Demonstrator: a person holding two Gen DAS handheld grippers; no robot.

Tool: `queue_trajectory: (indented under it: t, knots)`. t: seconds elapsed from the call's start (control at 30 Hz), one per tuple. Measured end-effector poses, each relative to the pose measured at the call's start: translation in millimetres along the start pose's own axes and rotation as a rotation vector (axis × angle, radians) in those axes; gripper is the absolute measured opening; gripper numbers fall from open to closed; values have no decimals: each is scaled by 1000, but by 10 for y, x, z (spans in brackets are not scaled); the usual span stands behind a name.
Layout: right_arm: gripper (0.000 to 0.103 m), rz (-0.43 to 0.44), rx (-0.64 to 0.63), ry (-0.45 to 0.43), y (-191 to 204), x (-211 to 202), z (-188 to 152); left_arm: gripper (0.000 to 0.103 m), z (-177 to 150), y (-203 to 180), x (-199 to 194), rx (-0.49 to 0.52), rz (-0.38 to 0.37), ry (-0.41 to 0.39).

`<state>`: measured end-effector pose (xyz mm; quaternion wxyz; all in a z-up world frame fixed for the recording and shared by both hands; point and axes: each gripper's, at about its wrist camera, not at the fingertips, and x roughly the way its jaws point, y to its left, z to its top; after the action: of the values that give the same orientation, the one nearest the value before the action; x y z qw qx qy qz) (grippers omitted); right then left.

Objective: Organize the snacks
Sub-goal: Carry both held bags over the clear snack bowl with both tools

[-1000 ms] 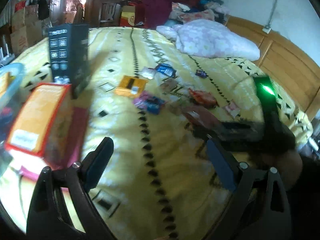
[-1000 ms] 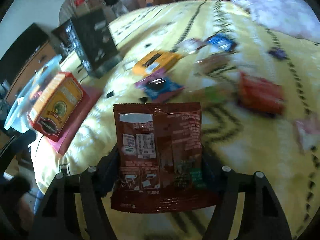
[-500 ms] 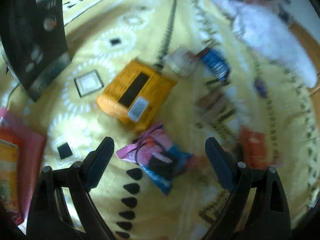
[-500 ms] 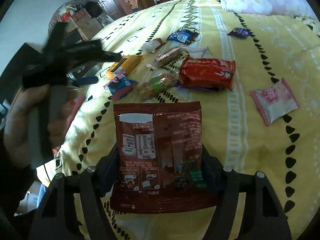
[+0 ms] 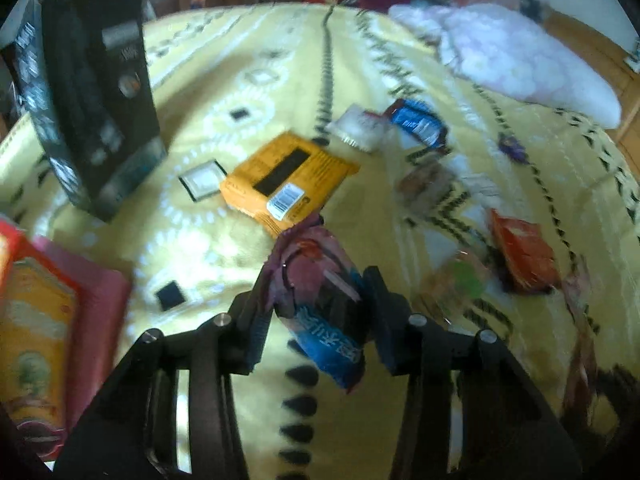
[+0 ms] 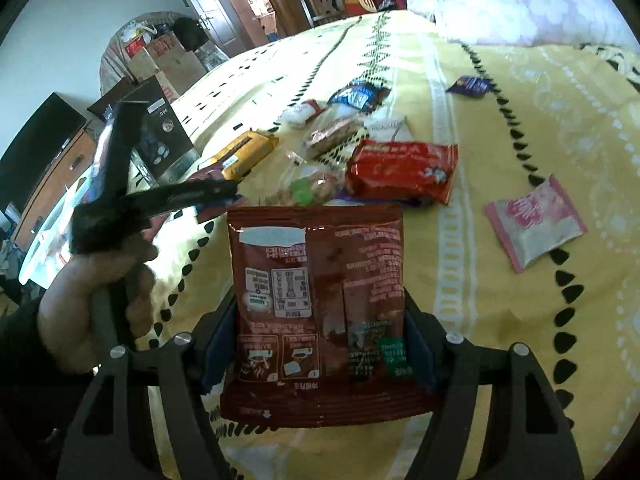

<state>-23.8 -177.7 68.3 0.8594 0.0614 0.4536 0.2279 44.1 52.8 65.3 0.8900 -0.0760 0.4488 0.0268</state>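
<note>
The pink-and-blue snack packet (image 5: pixel 320 300) sits pinched between the fingers of the left gripper (image 5: pixel 318 312), just above the yellow bedspread (image 5: pixel 248 64). At its 11 o'clock lies an orange packet (image 5: pixel 288 176); farther toward 10 o'clock stands a black box (image 5: pixel 92 92). The right gripper (image 6: pixel 316 344) clamps a dark red snack bag (image 6: pixel 320 308) upright. At that bag's 12 o'clock a red packet (image 6: pixel 400 170) lies on the bed, and a pink sachet (image 6: pixel 534 226) at 2 o'clock.
</note>
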Motion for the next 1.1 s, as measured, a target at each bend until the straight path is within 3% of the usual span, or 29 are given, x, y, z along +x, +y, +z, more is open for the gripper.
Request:
queue_trajectory:
  t: [0.17, 0.37, 0.53, 0.83, 1.1]
  knots:
    - [75, -16, -7, -39, 107, -147, 60, 44, 46, -18, -591, 68, -30, -121]
    - [75, -46, -80, -109, 437, -354, 307, 44, 224, 112, -1186, 79, -47, -237]
    - [75, -42, -149, -176, 841, -553, 649, 44, 393, 471, -1620, 42, 0, -317]
    - [75, 23, -270, -235, 1748, -693, 1174, 44, 492, 1152, -2088, -49, 101, -388]
    - [75, 102, -363, -243, 2628, -637, 1531, 44, 512, 1611, -2256, -100, 161, -413]
